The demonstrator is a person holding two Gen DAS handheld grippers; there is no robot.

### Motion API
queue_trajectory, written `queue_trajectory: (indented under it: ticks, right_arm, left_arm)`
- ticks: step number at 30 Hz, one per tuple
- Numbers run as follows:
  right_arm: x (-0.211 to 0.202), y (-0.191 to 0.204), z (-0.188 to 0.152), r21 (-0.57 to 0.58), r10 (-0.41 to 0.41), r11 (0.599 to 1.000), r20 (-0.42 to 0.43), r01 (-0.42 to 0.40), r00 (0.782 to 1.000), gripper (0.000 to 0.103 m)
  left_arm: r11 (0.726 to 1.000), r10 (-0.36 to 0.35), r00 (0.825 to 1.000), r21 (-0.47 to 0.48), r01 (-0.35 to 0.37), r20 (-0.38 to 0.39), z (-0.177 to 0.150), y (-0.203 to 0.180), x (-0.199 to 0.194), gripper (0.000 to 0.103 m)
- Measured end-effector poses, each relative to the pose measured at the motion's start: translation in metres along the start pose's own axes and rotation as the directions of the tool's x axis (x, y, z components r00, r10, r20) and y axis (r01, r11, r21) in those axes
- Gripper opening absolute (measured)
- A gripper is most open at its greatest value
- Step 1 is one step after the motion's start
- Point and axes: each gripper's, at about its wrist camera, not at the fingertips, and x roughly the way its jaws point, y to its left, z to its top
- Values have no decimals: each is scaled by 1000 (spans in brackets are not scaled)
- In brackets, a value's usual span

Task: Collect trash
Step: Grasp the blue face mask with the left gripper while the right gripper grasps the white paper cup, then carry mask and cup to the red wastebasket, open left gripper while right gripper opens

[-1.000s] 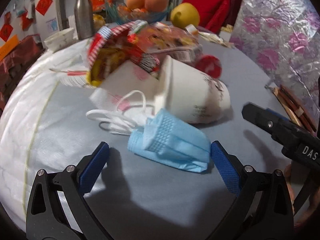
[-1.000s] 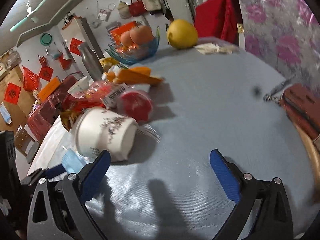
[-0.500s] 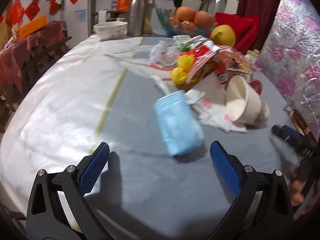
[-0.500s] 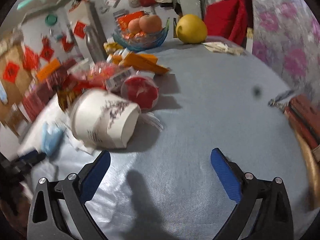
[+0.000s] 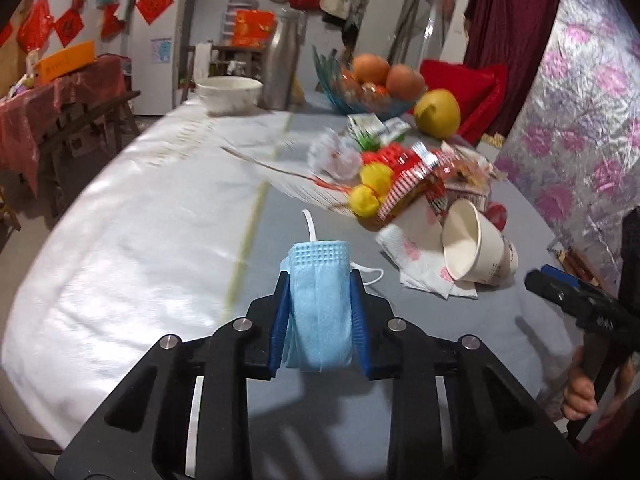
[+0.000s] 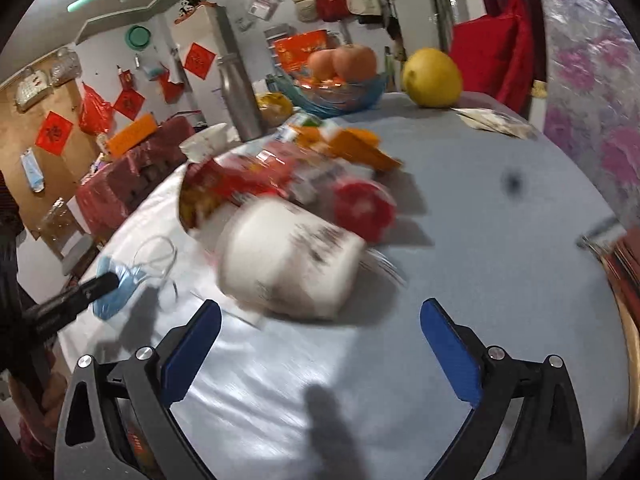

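With my left gripper (image 5: 319,312) clamped on the blue face mask (image 5: 319,300) just above the bench (image 5: 160,240), my right gripper (image 6: 320,344) gapes empty near the paper cup (image 6: 288,260); napkin (image 5: 416,264) and wrappers (image 5: 412,176) remain uncollected

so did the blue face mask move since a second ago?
Yes. The blue face mask left the paper cup and is now clamped in the left gripper.

I take the paper cup (image 5: 478,249) as my landmark: it lies on its side on the table (image 5: 160,240), atop a napkin (image 5: 416,264). The face mask (image 5: 320,304) sits left of it (between my left pads). Snack wrappers (image 5: 416,176) lie behind it, fruit bowl (image 5: 368,88) farther behind.
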Motion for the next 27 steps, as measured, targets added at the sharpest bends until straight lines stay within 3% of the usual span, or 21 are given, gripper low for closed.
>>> queue_trajectory:
  ticks: [3, 7, 10, 12, 18, 22, 27]
  right_arm:
    - [14, 12, 20, 28, 42, 999, -35, -41, 998, 98]
    - [39, 18, 34, 80, 16, 997, -91, -8, 996, 98]
    - [59, 14, 26, 133, 8, 991, -160, 14, 987, 98]
    - [58, 19, 22, 113, -45, 992, -126, 59, 991, 94]
    - [23, 17, 17, 97, 12, 995, 12, -13, 1000, 91]
    - [-13, 29, 24, 43, 115, 992, 97, -119, 989, 92]
    - [-36, 62, 25, -39, 230, 973, 122, -227, 965, 92]
  left_arm:
    - [1000, 18, 1000, -19, -18, 24, 0, 12, -11, 30]
    - [999, 21, 999, -35, -20, 29, -3, 21, -14, 30]
    - [999, 23, 1000, -34, -22, 20, -8, 25, -12, 30]
    - [999, 26, 1000, -37, -26, 16, -10, 28, -10, 30]
    - [997, 32, 999, -64, -30, 36, -13, 42, -24, 30]
    - [996, 47, 996, -80, -41, 72, -9, 55, -52, 30]
    - [992, 91, 990, -93, -81, 104, -9, 74, -96, 30]
